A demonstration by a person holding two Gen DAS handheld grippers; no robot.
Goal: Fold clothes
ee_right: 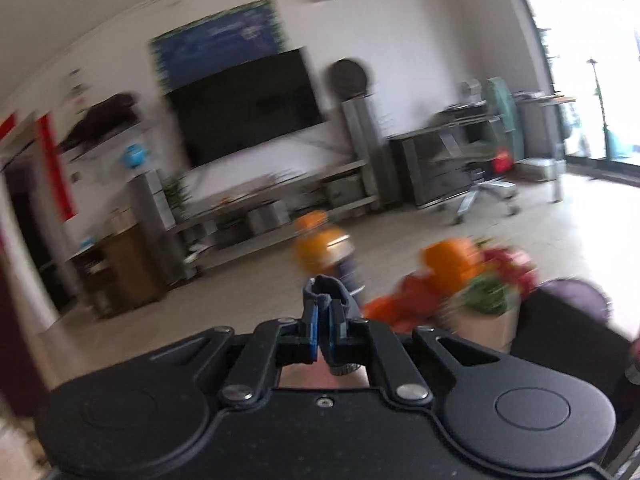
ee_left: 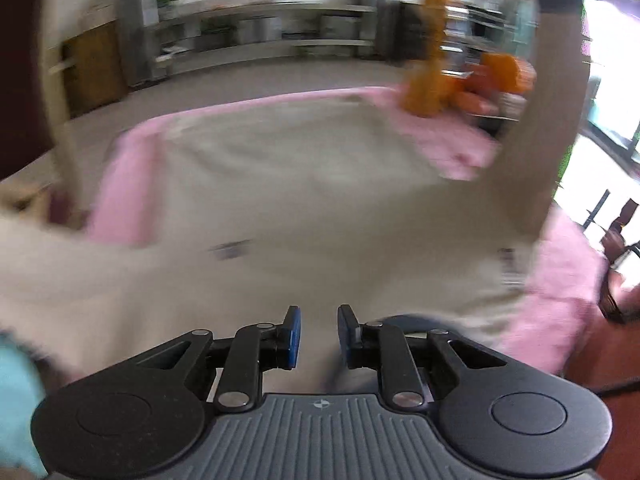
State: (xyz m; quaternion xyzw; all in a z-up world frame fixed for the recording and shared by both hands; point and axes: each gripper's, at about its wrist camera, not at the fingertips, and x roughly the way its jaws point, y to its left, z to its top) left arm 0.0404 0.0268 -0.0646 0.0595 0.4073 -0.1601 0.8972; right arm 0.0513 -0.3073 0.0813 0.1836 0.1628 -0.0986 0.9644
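A beige garment [ee_left: 288, 184] lies spread over a pink-covered table [ee_left: 560, 280] in the left wrist view. One beige sleeve [ee_left: 540, 120] with a dark cuff rises steeply at the right, lifted high. My left gripper [ee_left: 319, 328] is open and empty, just above the garment's near edge. My right gripper [ee_right: 325, 320] is shut on the sleeve's dark blue-grey cuff [ee_right: 328, 286] and holds it up, facing the room. The image is motion-blurred.
An orange plush toy [ee_left: 430, 56] and orange items [ee_left: 492, 76] sit at the table's far right. A TV [ee_right: 248, 108], a low TV stand [ee_right: 280, 208], a wooden cabinet [ee_right: 128, 268] and an office chair [ee_right: 480, 192] stand across the floor. A flower box [ee_right: 488, 292] is near right.
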